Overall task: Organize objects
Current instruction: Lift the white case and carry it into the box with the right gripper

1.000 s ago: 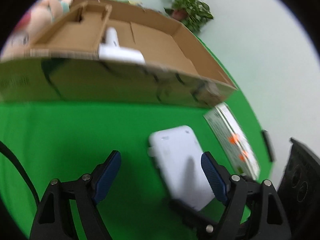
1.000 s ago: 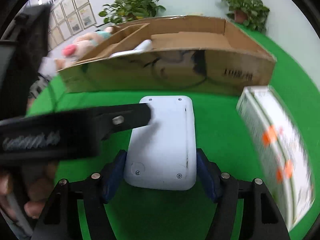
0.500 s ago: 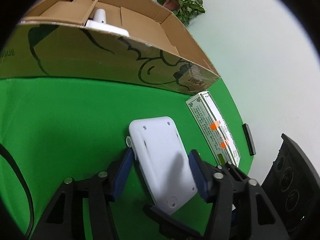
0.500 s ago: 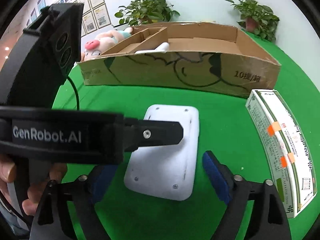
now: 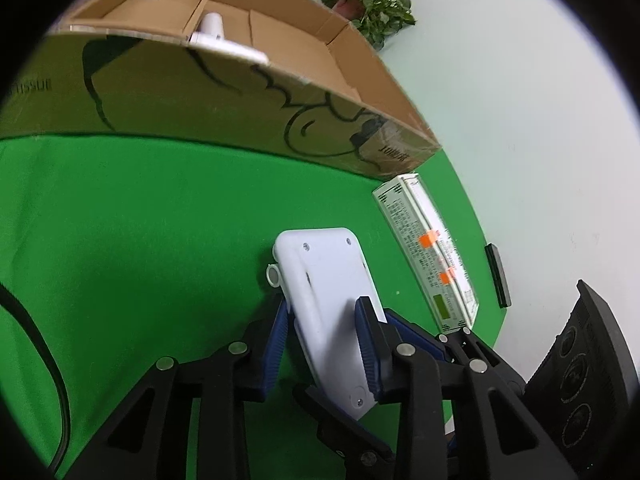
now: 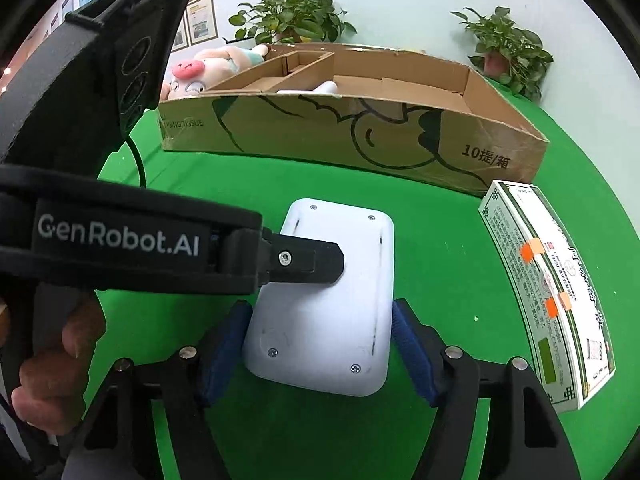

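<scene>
A flat white plastic device (image 5: 326,280) with rounded corners is tilted up off the green table. My left gripper (image 5: 320,344) is shut on its left edge, one finger above and one below. In the right wrist view the device (image 6: 332,320) lies between my right gripper's blue pads (image 6: 412,356); the right gripper (image 6: 320,354) is closed in against its two long sides. The left gripper's black finger (image 6: 304,262) lies across the device's top. A long open cardboard box (image 6: 360,136) stands behind, holding a white object (image 5: 218,36).
A white and green printed carton (image 6: 548,288) lies on the green cloth to the right of the device, also in the left wrist view (image 5: 428,248). A plush pig (image 6: 200,72) and potted plants (image 6: 292,20) stand behind the box. A small black bar (image 5: 497,276) lies near the table's right edge.
The left gripper moved in and shut on the device's edge, tilting it up. The right gripper opened half a second ago and has closed back against the device's sides.
</scene>
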Demonstrator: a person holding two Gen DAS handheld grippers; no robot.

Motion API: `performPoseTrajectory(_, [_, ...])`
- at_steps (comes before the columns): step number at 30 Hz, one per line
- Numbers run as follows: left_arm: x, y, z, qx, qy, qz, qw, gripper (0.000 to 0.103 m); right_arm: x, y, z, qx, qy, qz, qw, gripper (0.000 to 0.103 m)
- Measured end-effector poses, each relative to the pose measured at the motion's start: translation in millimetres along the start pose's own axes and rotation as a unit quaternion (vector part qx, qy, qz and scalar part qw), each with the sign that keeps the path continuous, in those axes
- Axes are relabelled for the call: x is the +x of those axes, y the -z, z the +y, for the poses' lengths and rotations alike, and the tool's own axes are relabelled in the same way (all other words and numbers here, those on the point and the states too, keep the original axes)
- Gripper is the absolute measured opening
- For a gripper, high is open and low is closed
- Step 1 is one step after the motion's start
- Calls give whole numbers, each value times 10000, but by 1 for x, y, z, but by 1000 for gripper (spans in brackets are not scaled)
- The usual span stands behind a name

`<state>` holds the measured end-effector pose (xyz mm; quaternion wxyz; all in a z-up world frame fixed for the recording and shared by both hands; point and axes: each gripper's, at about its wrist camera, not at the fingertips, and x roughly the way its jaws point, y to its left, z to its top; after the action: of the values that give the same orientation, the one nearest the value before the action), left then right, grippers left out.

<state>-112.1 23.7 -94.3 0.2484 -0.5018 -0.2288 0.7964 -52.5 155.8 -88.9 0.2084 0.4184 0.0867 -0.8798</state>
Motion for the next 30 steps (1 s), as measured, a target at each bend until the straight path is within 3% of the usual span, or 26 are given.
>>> performPoseTrajectory(13, [-62, -37, -50, 708, 23, -815, 9942, 29, -63, -45, -3, 58, 332, -985, 9946, 65])
performPoseTrajectory(30, [-113, -124, -105, 1428, -36, -1493, 9784, 28, -110, -151, -11, 75, 574, -1839, 9812, 64])
